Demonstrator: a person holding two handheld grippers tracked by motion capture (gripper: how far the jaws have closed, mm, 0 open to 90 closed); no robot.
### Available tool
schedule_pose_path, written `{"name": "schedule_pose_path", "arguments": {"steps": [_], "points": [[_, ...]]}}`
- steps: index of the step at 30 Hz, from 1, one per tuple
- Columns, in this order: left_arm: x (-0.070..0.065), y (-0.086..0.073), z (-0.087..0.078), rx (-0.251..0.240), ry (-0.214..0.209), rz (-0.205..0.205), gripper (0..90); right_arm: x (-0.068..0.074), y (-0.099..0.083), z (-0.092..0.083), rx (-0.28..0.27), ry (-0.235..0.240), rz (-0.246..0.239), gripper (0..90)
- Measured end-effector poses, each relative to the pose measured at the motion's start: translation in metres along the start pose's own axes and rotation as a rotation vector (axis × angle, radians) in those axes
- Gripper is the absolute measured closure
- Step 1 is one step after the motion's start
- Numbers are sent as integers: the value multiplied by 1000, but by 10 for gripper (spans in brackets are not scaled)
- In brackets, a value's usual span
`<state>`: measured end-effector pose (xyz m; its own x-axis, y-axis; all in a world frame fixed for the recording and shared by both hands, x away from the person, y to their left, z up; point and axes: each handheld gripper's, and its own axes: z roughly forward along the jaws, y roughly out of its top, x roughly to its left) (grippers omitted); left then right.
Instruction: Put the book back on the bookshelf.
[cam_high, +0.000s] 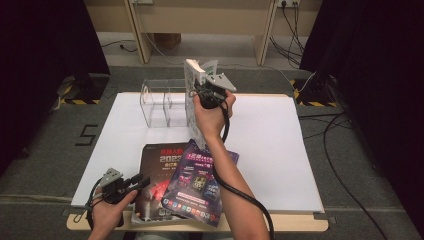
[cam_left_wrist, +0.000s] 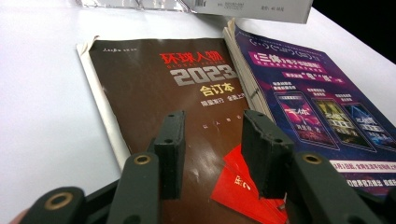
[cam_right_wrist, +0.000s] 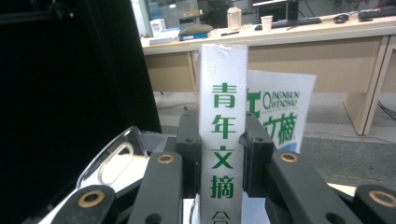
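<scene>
While the right gripper (cam_high: 200, 89) is raised above the far middle of the white table (cam_high: 280, 150), its jaws are clamped on the spine of a thick white volume with green characters (cam_right_wrist: 223, 140), holding it upright, spine toward the gripper. That upright pose suits the clear acrylic rack (cam_high: 161, 102) standing just to its left at the far side of the table: judging from this, the book is meant to slide on edge into 1 of the rack's compartments, so a grip at the spine keeps the pages together and the lower edge free to enter first.

Near the front left edge, the left gripper (cam_high: 141, 181) rests low with its jaws roughly half apart and nothing between them; in its own view they hover just over the brown magazine (cam_left_wrist: 187, 93). It seems parked there, ready for that cover.

Counted: 2 grippers, 1 rack, 1 book in the air and 2 magazines lying flat, the brown one and a purple one (cam_high: 200, 185) partly overlapping it on its right.
</scene>
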<state>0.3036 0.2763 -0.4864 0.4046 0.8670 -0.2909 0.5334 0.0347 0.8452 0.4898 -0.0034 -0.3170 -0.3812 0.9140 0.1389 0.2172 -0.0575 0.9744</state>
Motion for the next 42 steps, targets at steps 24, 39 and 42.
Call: {"name": "schedule_pose_path", "arguments": {"steps": [24, 39, 42], "points": [[1, -1, 0, 1, -4, -9, 591, -20, 16, -22, 154, 43, 66, 619], [1, -1, 0, 2, -6, -6, 589, -15, 23, -6, 235, 5, 91, 624], [1, -1, 0, 3, -6, -7, 589, -14, 23, -5, 234, -1, 84, 629]]}}
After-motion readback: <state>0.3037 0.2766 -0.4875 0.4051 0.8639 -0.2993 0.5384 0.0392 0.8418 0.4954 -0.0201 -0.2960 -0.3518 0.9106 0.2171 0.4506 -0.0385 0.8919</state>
